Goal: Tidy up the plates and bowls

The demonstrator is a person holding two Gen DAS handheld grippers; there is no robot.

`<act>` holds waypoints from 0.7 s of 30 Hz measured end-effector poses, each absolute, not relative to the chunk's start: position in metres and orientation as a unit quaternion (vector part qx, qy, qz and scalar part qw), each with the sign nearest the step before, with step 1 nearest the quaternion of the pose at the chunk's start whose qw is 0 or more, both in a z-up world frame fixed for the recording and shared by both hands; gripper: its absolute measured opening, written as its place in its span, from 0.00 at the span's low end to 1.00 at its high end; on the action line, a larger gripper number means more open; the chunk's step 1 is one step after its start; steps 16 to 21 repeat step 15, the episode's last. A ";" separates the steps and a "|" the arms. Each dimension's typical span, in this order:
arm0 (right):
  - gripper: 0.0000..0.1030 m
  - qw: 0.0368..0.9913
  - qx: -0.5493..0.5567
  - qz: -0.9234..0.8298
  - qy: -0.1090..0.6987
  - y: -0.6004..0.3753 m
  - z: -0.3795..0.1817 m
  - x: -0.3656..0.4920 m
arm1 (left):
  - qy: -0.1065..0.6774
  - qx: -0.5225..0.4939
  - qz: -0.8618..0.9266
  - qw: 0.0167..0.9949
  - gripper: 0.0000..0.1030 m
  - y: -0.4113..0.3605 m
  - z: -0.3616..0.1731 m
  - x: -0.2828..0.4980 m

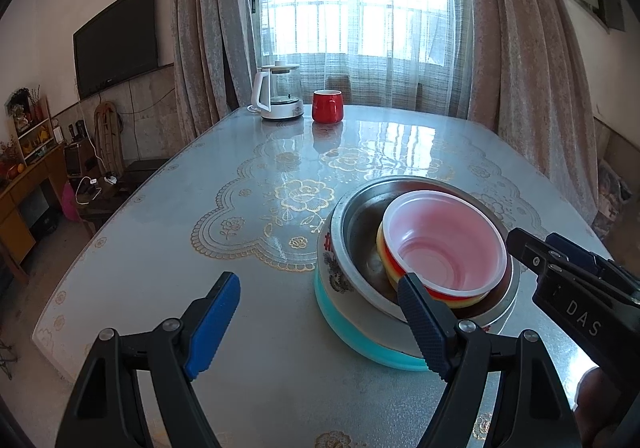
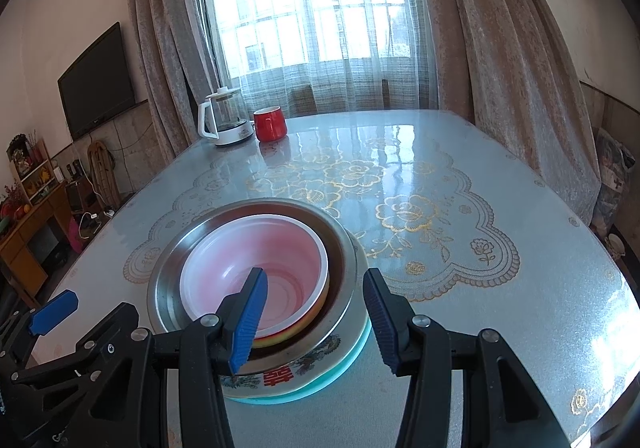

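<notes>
A stack of dishes stands on the table: a teal plate at the bottom, a white patterned plate, a steel basin, and a white-and-red plastic bowl on top with a yellow rim under it. The same stack shows in the right wrist view, with the bowl, basin, patterned plate and teal plate. My left gripper is open and empty, just left of the stack. My right gripper is open, empty, over the stack's near rim; it also shows in the left wrist view.
A white kettle and a red mug stand at the far end of the glass-topped table. Curtains and a window are behind. A TV and shelves are to the left.
</notes>
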State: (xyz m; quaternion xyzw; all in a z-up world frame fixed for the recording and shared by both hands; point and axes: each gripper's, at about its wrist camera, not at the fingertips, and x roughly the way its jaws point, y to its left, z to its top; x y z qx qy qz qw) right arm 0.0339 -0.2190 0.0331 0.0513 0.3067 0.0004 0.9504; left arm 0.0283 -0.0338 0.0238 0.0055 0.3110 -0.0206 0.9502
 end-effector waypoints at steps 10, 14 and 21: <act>0.49 0.948 0.055 -0.004 0.314 -0.222 0.028 0.037 | 0.293 0.006 -0.027 0.956 0.79 -0.035 0.025 0.029; 0.49 0.949 0.056 -0.004 0.310 -0.224 0.028 0.037 | 0.293 0.009 -0.029 0.956 0.79 -0.035 0.026 0.029; 0.49 0.949 0.055 -0.004 0.309 -0.224 0.029 0.037 | 0.294 0.009 -0.032 0.955 0.79 -0.035 0.025 0.029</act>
